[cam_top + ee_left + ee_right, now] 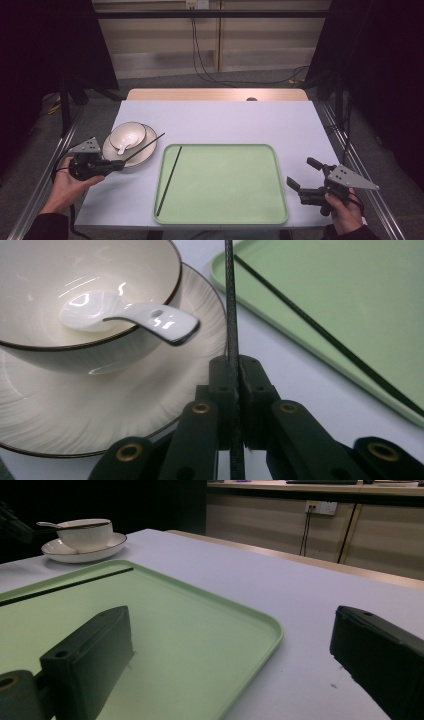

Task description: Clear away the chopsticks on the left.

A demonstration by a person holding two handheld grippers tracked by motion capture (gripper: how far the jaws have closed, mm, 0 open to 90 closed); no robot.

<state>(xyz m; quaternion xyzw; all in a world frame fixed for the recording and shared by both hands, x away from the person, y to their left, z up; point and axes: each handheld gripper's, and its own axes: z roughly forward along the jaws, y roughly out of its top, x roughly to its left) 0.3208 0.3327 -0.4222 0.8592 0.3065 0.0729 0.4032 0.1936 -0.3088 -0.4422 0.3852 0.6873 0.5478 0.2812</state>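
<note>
My left gripper (120, 162) (233, 365) is shut on the near end of a black chopstick (145, 146) (229, 300). The stick points away over the edge of a cream plate (142, 152) (100, 405). On that plate stands a cream bowl (127, 135) (40, 270) with a white spoon (125, 146) (145, 319) in it. A second black chopstick (170, 180) (320, 330) (65, 587) lies along the left side of the green tray (225, 185) (165, 610). My right gripper (302, 172) (232, 630) is open with nothing between its jaws, just right of the tray.
The tray sits at the middle front of a pale tabletop (225, 120), with the bowl and plate to its left. A wooden strip (215, 94) borders the far edge. Metal rails run along both sides of the table, and cables hang behind.
</note>
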